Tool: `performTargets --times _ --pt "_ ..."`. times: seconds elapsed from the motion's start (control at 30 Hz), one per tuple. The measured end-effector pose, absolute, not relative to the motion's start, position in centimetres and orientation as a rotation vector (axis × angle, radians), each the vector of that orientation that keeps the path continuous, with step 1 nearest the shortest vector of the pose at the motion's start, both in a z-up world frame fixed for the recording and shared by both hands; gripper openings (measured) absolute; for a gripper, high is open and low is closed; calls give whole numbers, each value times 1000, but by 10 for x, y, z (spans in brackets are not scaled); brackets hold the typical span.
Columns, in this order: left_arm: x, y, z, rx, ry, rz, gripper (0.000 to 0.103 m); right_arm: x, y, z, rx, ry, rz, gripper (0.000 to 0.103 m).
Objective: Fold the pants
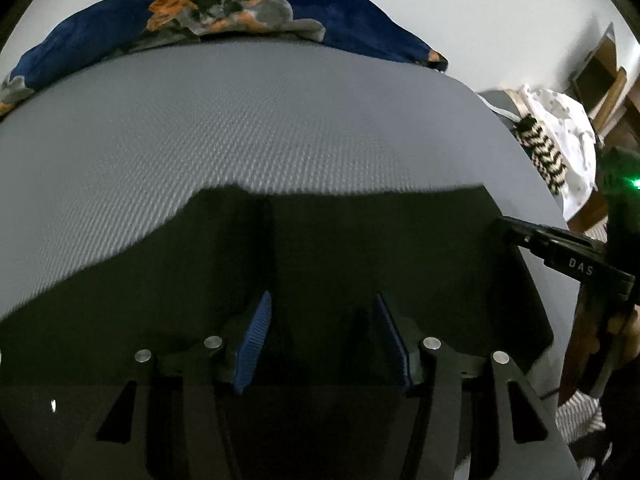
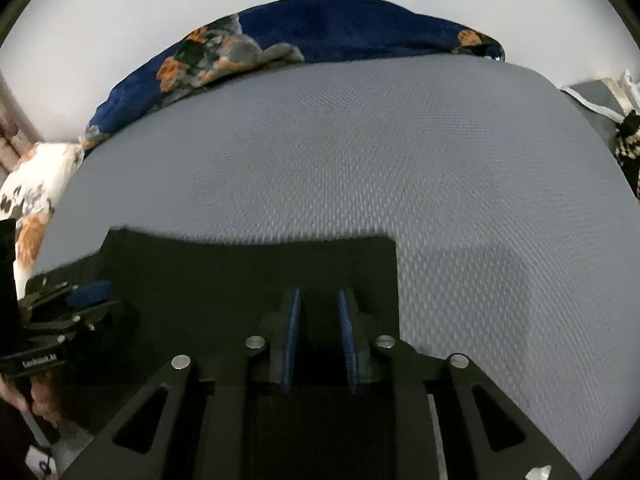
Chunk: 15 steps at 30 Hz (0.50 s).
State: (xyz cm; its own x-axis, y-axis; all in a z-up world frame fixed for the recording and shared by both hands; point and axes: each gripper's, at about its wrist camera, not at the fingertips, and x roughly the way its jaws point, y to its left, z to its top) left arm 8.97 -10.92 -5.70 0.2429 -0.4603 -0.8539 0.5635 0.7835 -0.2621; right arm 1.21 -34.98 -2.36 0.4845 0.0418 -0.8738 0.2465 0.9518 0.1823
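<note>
From the left wrist: my left gripper (image 1: 320,332) hangs open over the dark pants (image 1: 340,248) spread flat on the grey mat (image 1: 240,128), ready to pinch an edge

From the right wrist: my right gripper (image 2: 319,332) stands open, narrower, above the pants' corner (image 2: 384,244), placed to lift it for folding

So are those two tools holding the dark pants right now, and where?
Nothing is held, as far as the pictures show. The left tool and right tool are both open above the dark pants, with empty gaps between their blue pads.
</note>
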Motion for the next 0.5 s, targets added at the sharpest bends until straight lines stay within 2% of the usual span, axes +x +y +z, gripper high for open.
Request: performTargets --times 0.17,0.5 --pt "58 -92 -63 102 1174 -696 54 -20 -339 -32 327 1118 -108 21" --pt "5 -78 -63 189 1110 -677 54 -55 -317 -37 287 1206 -104 29"
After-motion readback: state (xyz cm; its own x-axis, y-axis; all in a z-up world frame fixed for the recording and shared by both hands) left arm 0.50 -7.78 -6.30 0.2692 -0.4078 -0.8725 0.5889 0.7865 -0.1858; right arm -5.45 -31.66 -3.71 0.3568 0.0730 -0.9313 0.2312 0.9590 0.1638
